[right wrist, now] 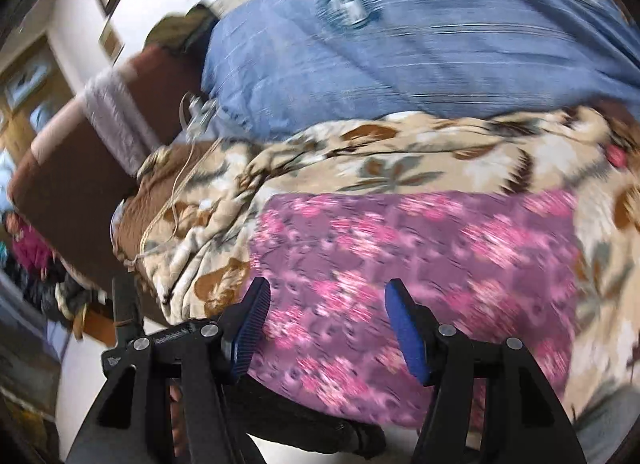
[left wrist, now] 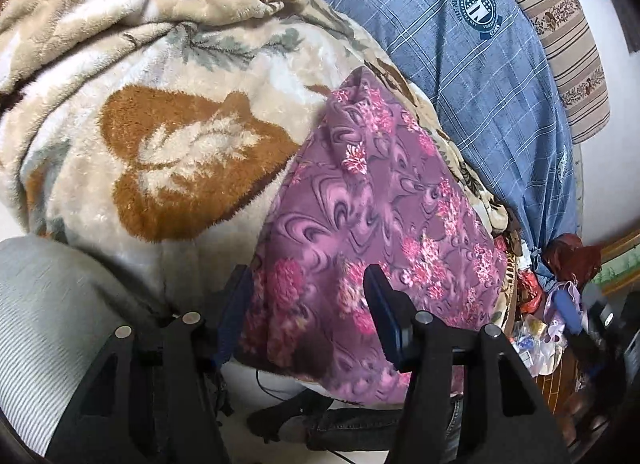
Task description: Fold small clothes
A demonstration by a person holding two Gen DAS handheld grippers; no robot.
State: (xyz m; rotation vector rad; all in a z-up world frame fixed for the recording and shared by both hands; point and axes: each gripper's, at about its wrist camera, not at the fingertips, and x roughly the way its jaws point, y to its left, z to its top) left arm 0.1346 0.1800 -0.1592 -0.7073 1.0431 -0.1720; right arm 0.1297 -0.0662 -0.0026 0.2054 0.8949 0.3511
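Observation:
A purple garment with pink flowers (left wrist: 360, 224) lies spread on a fluffy beige blanket (left wrist: 160, 104), its near edge hanging over the bed's side. My left gripper (left wrist: 308, 304) is open just above the garment's near part, with the cloth between and below its blue fingers (left wrist: 382, 316). In the right wrist view, which is blurred, the same garment (right wrist: 420, 264) lies ahead. My right gripper (right wrist: 326, 324) is open over its near edge and holds nothing.
A blue checked quilt (left wrist: 480, 84) lies behind the blanket, with a striped pillow (left wrist: 560, 44) beyond. A brown headboard or armchair (right wrist: 100, 144) is at the left in the right wrist view. Clutter (left wrist: 552, 304) sits at the right. Legs in dark jeans (left wrist: 360, 424) are below.

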